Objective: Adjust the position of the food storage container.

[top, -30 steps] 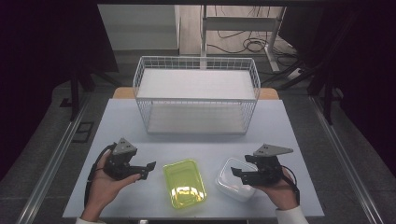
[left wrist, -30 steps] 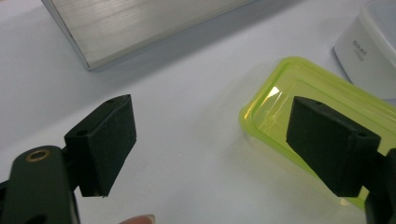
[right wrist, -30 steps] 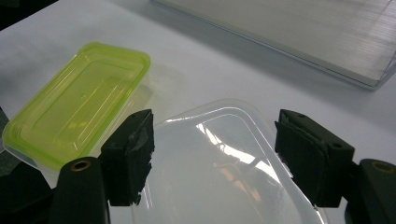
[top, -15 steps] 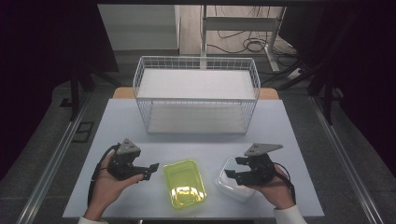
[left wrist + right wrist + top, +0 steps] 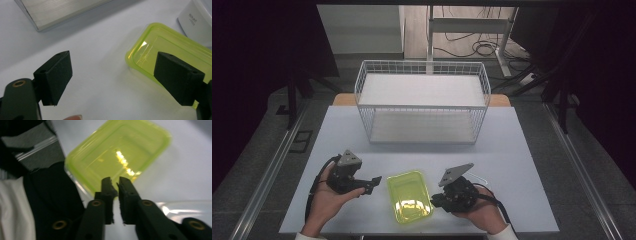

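Table [image 5: 512, 145] pale grey w/ wire basket [image 5: 422, 102]; dark room, floor cables [image 5: 484, 47].

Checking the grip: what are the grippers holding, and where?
Right gripper, jaws just closing, seems to pinch the green tub by its rim. Left gripper open, holding nothing.

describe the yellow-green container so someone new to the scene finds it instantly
On the pale table, in front of the white wire basket, a translucent yellow-green rectangular plastic container lies near the front edge between the left gripper and right gripper. It is the one brightly coloured thing; the container beside it is clear.
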`<state>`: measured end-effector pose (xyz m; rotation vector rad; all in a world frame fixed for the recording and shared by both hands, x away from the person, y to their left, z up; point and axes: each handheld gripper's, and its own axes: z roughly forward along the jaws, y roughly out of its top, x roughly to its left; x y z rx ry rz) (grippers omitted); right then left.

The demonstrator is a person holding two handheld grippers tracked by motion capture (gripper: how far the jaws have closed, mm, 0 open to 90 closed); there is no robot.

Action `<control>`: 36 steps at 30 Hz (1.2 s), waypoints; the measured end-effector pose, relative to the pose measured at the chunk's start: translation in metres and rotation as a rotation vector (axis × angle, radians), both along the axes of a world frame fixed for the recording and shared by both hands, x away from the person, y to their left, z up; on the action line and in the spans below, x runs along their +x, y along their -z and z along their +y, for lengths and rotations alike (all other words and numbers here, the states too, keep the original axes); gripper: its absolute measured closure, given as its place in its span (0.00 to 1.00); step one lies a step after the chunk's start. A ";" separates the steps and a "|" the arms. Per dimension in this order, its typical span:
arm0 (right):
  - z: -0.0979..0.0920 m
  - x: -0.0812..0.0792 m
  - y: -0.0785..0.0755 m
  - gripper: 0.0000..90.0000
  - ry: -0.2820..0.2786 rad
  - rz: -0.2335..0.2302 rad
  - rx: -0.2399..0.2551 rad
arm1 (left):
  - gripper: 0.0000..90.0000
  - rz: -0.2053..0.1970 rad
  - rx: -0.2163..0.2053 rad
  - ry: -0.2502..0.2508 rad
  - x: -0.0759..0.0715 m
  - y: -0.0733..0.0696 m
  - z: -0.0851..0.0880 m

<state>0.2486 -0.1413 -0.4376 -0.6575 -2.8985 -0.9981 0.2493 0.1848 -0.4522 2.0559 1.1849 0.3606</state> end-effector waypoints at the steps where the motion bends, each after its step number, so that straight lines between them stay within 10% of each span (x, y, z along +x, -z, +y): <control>1: 0.004 -0.002 0.002 0.95 -0.018 0.009 -0.007 | 0.17 0.001 -0.001 0.001 0.000 0.000 0.000; 15: 0.037 -0.033 0.029 0.99 -0.228 0.044 -0.150 | 0.16 -0.004 0.005 0.028 0.009 -0.001 -0.008; 36: 0.055 -0.032 0.040 0.99 -0.187 0.001 -0.196 | 0.16 -0.026 0.004 0.028 0.011 -0.005 -0.002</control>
